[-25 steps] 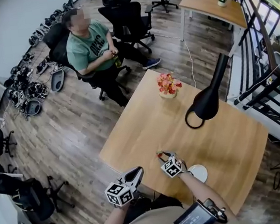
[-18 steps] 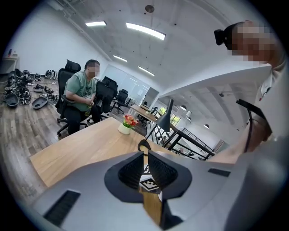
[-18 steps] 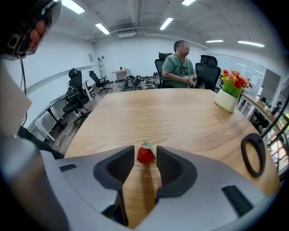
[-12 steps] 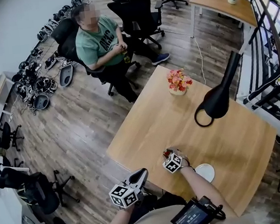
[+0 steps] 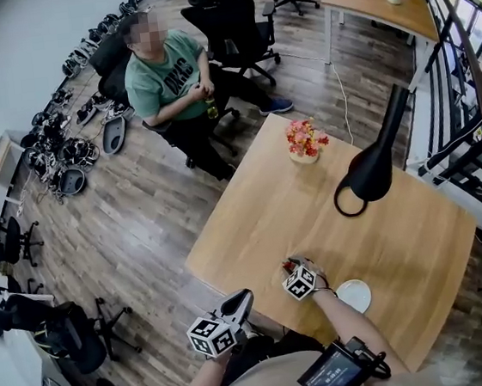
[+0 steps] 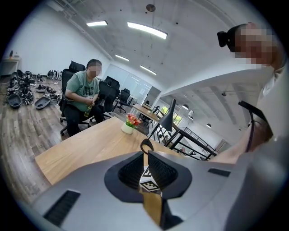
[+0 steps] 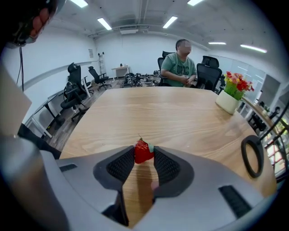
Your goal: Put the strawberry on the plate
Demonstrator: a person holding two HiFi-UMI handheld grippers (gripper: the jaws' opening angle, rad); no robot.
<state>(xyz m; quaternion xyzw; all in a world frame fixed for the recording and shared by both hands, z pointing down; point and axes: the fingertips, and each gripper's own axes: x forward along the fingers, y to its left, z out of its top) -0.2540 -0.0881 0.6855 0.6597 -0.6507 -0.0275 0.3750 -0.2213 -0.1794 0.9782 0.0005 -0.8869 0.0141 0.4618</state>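
Note:
A red strawberry (image 7: 142, 152) sits between the fingertips of my right gripper (image 7: 144, 149), whose pads press on both its sides. In the head view the strawberry (image 5: 287, 267) and right gripper (image 5: 293, 268) are low over the wooden table (image 5: 253, 221), near its front edge. The small white plate (image 5: 354, 296) lies on the table just right of that hand and holds nothing. My left gripper (image 5: 239, 300) hangs off the table's near edge, its jaws shut on nothing. In the left gripper view the jaws of the left gripper (image 6: 145, 155) stand together.
A vase of red and orange flowers (image 5: 303, 142) stands at the table's far side. A black lamp (image 5: 374, 164) with a ring loop (image 7: 252, 155) rises over the right half. A person in a green shirt (image 5: 167, 75) sits beyond the table among black office chairs.
My right gripper has sunk a little toward the tabletop with the strawberry still in it. The left gripper has stayed in place.

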